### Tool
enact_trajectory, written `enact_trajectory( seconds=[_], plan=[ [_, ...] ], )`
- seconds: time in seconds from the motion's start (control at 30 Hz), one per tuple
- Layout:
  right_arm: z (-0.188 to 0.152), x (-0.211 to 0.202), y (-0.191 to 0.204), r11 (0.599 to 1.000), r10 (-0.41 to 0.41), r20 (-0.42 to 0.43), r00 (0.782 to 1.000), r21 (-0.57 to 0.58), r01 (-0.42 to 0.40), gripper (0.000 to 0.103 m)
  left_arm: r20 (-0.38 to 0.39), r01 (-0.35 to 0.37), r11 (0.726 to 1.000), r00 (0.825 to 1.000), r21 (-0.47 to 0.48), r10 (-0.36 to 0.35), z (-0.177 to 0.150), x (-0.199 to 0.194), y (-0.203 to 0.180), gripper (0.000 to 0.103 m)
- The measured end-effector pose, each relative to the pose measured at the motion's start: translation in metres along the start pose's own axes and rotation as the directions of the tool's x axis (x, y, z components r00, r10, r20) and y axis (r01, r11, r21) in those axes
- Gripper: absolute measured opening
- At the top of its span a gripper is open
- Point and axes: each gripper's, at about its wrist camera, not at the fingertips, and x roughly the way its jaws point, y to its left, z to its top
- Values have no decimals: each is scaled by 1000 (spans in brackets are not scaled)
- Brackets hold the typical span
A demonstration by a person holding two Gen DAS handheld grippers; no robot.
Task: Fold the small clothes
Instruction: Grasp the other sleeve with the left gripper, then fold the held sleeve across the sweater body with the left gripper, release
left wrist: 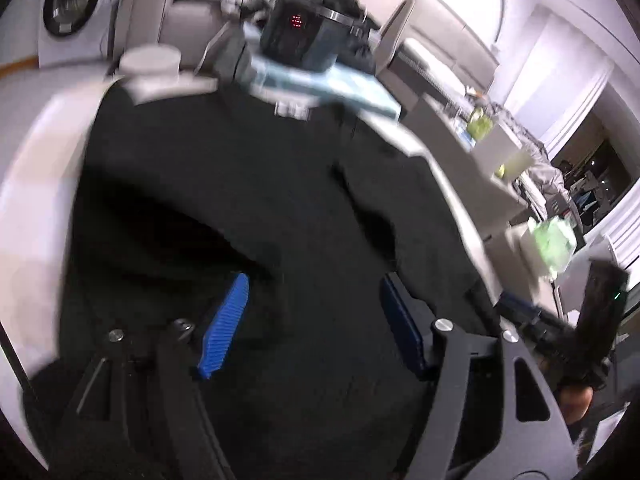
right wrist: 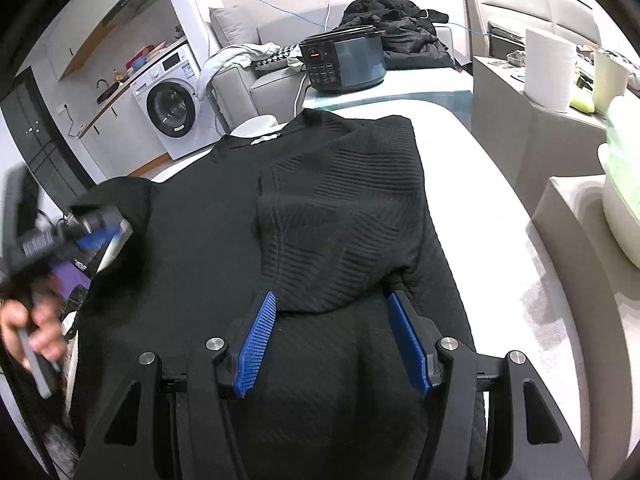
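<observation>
Right wrist view has the black top [right wrist: 304,216] spread flat on the white table [right wrist: 496,216], collar at the far end, hem running under the camera, so its long axis runs straight away from the right tool [right wrist: 332,340]. One side is already folded in: the right sleeve panel lies across the body, its rounded edge stopping just ahead of the blue pads [right wrist: 258,344]. Jaws there stand apart, nothing pinched, fabric only lying beneath them.

Over on the left edge of the garment, the left tool [right wrist: 96,232] sits at the unfolded shoulder, held by a blurred hand [right wrist: 28,328], and whether it has cloth is too smeared to tell from this side. Its own camera shows the left tool [left wrist: 316,328] with pads apart above dark fabric, gripping nothing.

My read: the left sleeve is the next flap to bring across, and the left tool is plainly the nearer one, with the fold line parallel to that long axis.
</observation>
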Motion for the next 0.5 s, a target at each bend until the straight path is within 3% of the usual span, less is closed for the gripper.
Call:
enact_trajectory(
  seconds=[0.13,0.2,0.33,0.43,0.5],
  plan=[
    [-4,-6,-6,1000,-4,7,1000,11,4,60,53,-10,999,999,-36,12,-16,-16,20,65],
    [-5,-7,-9,1000,-1,10,1000,22,1,60,101,-62,996,993,-62,68,-10,-27,33,65],
    [-5,-4,-8,999,28,10,1000,43,-28,60,92,-185,976,976,-116,196,16,-15,64,64],
    [-6,-5,-7,999,35,7,999,38,-35,60,59,-277,950,956,-142,287,31,8,76,48],
    [-9,-9,-7,999,27,5,1000,36,-27,60,59,-248,961,965,-125,256,47,24,78,15]
  ],
)
